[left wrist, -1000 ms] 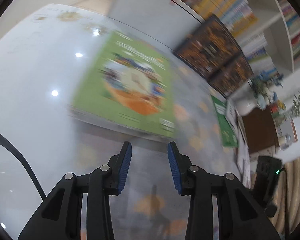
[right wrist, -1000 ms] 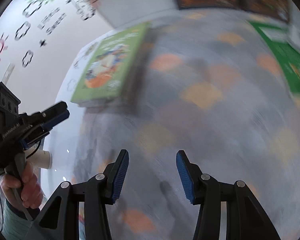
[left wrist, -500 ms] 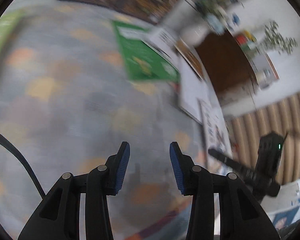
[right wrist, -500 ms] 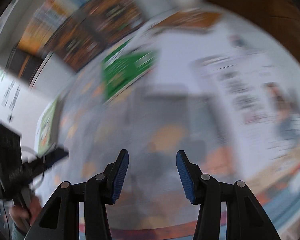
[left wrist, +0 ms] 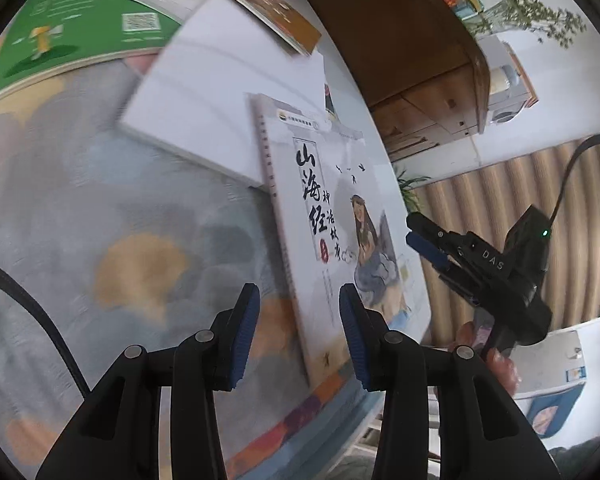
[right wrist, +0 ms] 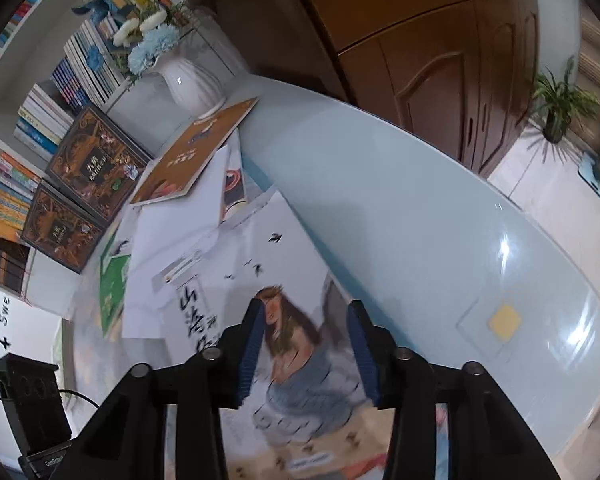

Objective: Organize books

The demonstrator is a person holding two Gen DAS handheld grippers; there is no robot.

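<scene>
Right wrist view shows our closing right claw (right wrist: 306, 344) empty above the white illustrated book (right wrist: 284, 280), left claw (left wrist: 298, 338) part-open, empty, likely because we grasp it next.

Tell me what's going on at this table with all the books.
A person holds a gripper in each hand over a table strewn with books. Both point down at the nearest one, a white illustrated book showing a long-haired figure, which overlaps a plain white book. The left gripper is open above its near edge; the right gripper is above the cover, its jaws closing with nothing between them. A green book and an orange book lie farther off. Nothing is gripped yet.
</scene>
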